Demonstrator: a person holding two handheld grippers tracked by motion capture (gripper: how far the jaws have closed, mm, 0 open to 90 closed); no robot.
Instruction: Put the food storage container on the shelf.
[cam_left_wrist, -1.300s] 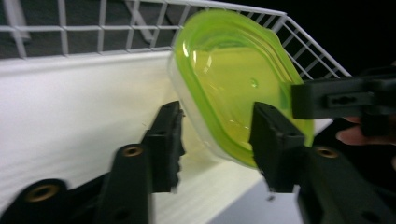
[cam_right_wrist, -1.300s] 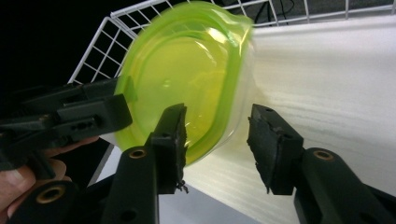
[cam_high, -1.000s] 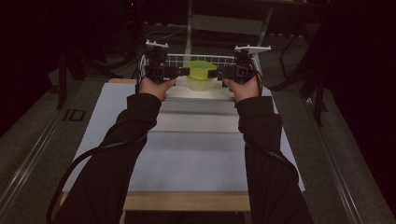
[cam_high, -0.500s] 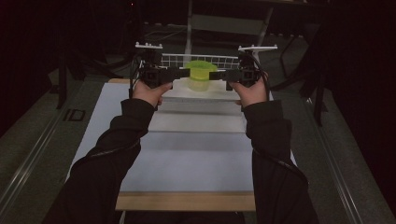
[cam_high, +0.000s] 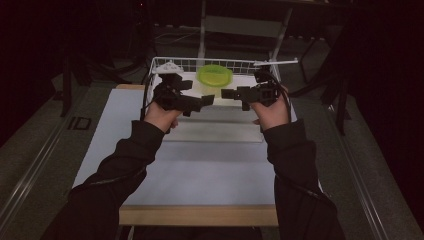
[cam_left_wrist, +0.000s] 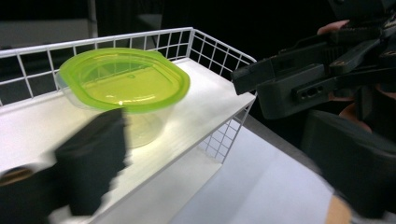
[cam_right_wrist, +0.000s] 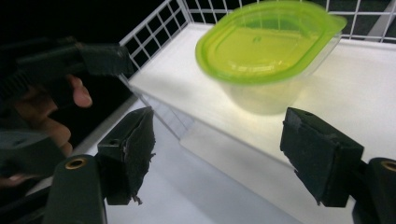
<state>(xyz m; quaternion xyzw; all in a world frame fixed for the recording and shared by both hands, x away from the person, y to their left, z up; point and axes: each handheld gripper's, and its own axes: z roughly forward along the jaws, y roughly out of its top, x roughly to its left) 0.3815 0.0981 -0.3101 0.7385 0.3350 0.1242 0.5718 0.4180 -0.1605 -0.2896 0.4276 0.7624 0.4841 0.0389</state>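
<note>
White wire-walled tray (cam_high: 240, 64) sits at the far end of the table, raised on a low white step. The clear plastic tub with lime-green lid (cam_high: 214, 75) stands upright on the tray floor, mid-width, touching neither gripper. Left gripper (cam_high: 200, 103) and right gripper (cam_high: 231, 94) point toward each other just this side of the tub, about equally near. Both sets of jaws have just been opening and stand wide, nothing between them. Tub lies beyond both tips.
</note>
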